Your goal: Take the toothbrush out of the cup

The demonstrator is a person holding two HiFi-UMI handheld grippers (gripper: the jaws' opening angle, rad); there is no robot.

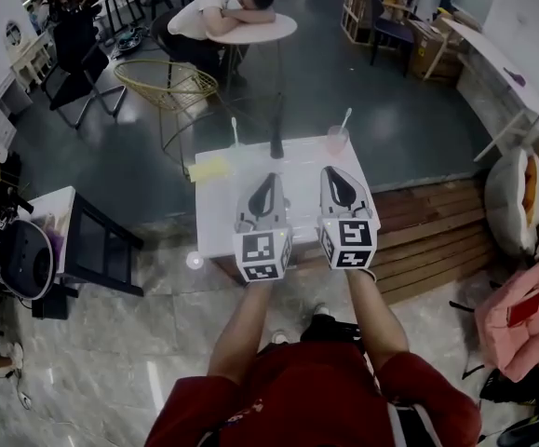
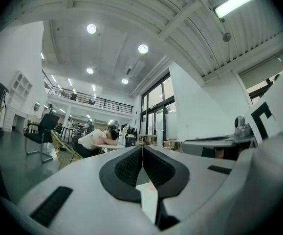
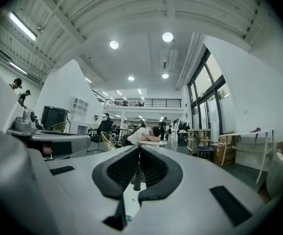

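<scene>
A pink cup [image 1: 337, 142] stands at the far right corner of the white table [image 1: 292, 236], with a white toothbrush [image 1: 345, 119] leaning out of it. A second white stick [image 1: 235, 131] stands upright near the far left corner. My left gripper [image 1: 270, 179] and right gripper [image 1: 333, 171] hover side by side over the near half of the table, both pointing forward and well short of the cup. The left gripper [image 2: 142, 148] has its jaws pressed together with nothing between them. The right gripper [image 3: 139, 150] is also shut and empty.
A dark bottle [image 1: 276, 143] stands at the table's far edge and a yellow item [image 1: 210, 169] lies at its left. A yellow wire chair [image 1: 168, 86] and a person slumped on a round table [image 1: 253, 29] lie beyond. A wooden platform [image 1: 437, 222] is on the right, a black stand [image 1: 101, 245] on the left.
</scene>
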